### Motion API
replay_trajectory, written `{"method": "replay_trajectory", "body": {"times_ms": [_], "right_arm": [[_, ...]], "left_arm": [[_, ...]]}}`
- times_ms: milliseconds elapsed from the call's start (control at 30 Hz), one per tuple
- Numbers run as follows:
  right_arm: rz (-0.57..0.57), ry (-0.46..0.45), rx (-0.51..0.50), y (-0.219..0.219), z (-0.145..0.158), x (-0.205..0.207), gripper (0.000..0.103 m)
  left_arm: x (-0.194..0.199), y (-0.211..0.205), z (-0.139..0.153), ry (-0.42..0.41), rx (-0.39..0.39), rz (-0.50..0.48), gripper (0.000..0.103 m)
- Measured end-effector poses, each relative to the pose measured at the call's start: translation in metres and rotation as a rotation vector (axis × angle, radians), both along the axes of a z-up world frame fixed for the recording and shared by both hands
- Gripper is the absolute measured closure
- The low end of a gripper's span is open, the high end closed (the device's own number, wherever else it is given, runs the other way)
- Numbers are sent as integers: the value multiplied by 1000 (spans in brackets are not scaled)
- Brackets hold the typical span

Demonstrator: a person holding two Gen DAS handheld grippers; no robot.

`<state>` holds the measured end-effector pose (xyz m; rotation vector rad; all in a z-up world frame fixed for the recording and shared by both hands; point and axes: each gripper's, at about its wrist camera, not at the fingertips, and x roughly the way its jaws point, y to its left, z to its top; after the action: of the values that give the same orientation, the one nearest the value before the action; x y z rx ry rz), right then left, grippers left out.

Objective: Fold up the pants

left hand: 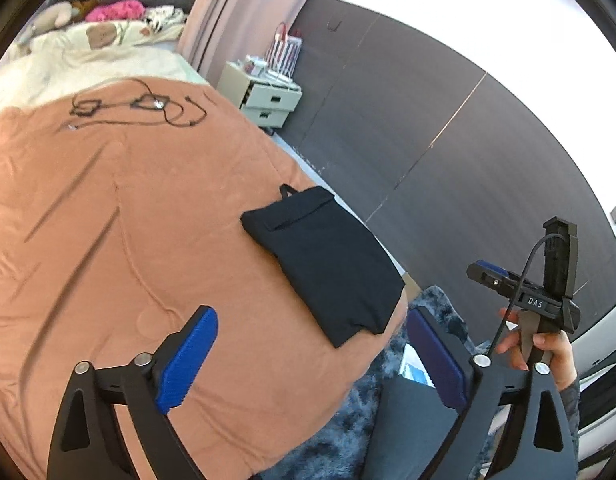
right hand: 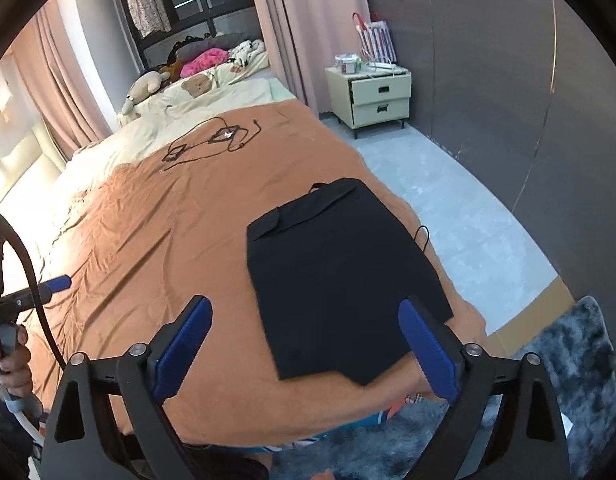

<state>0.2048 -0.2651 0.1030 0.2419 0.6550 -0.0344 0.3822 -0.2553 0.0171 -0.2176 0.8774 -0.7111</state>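
Black pants (left hand: 328, 264) (right hand: 340, 280) lie folded into a flat packet on the orange blanket (left hand: 108, 240) (right hand: 168, 248), close to the bed's right edge, with the waistband at the far end. My left gripper (left hand: 311, 311) hangs above the bed's near edge with its jaws wide open, and nothing is between its blue pads (left hand: 188, 360). My right gripper (right hand: 305, 302) hovers over the near end of the pants, equally open and apart from the cloth. The left wrist view shows a hand (left hand: 548, 348) holding the right gripper's handle at the right.
Black cables (left hand: 140, 108) (right hand: 212, 140) lie tangled on the blanket's far part. Beyond are a cream quilt with plush toys (right hand: 148, 84), a pink curtain (right hand: 292, 20) and a nightstand (left hand: 268, 96) (right hand: 378, 96) by the grey wall. A shaggy blue-grey rug (right hand: 568, 360) covers the floor by the bed.
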Motion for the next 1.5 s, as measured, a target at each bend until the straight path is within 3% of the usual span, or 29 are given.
{"method": "replay_trajectory", "body": {"times_ms": [100,800,1500], "right_arm": [[0,-4,-21,21,4,-10,0],[63,-83,-50,92,-7,-94,0],[108,-206,-30,139,-48,-215,0]], "left_arm": [[-15,15,11,-29,-2,18,2],[-120,103,24,-176,77,170,1],[-260,138,18,-310,116,243,1]]}}
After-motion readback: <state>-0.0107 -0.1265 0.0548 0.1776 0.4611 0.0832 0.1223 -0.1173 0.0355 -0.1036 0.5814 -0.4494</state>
